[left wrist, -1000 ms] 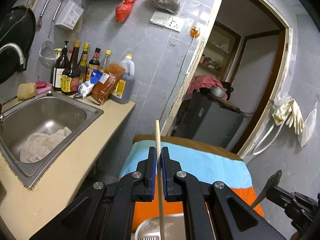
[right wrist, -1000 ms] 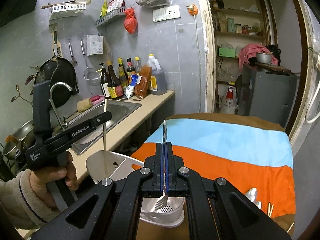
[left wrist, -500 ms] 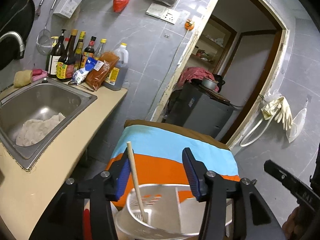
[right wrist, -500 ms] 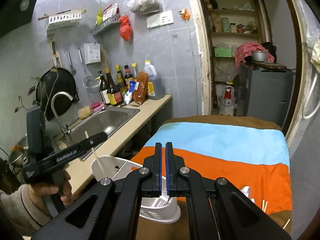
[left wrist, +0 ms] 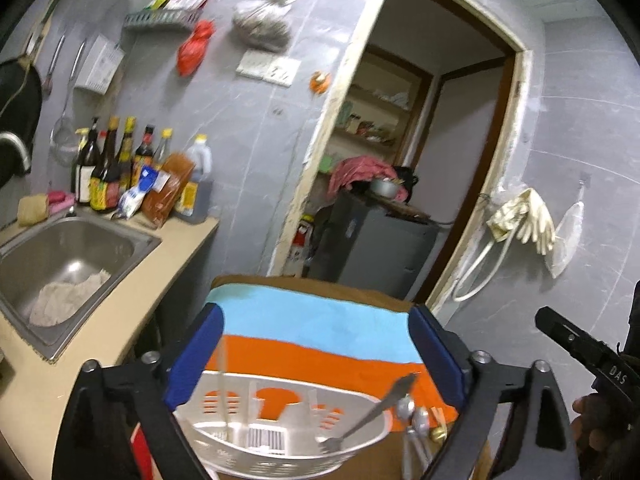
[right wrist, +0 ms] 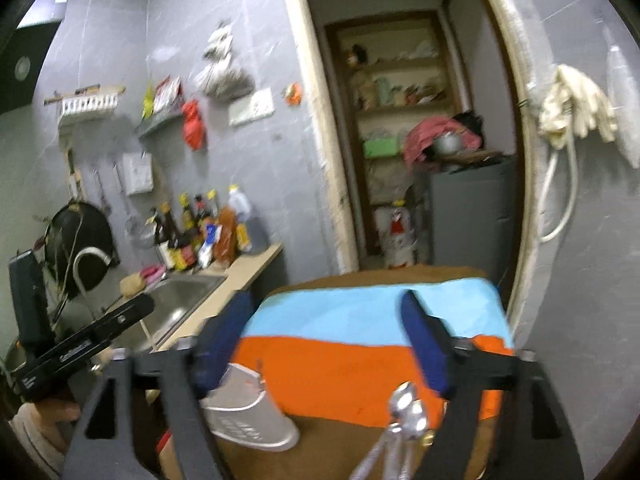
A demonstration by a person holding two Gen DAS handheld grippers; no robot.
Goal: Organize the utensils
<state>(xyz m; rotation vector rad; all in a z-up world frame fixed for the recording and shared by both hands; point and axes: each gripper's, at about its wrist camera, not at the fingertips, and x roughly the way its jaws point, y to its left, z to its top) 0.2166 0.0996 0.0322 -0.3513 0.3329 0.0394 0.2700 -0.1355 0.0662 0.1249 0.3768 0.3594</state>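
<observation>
A white slotted utensil basket (left wrist: 280,428) stands on the striped cloth (left wrist: 320,320) of the table. In it a pale chopstick (left wrist: 221,380) stands upright at the left, and a metal fork (left wrist: 360,416) leans tines-down at the right. My left gripper (left wrist: 316,320) hangs above and behind the basket, its jaws opening wide with nothing held. In the right wrist view the basket (right wrist: 244,408) sits low left. My right gripper (right wrist: 326,304) is also opening and empty. Spoons (right wrist: 408,408) lie on the cloth beside the basket.
A steel sink (left wrist: 68,256) with a rag is set in the beige counter (left wrist: 120,320) on the left, sauce bottles (left wrist: 120,168) behind it. A doorway with a grey cabinet (left wrist: 372,248) lies beyond the table. Gloves (left wrist: 524,216) hang on the right wall.
The left gripper let go of the chopstick and the right gripper let go of the fork; both now rest in the basket. Both grippers opened wide and drew back and upward.
</observation>
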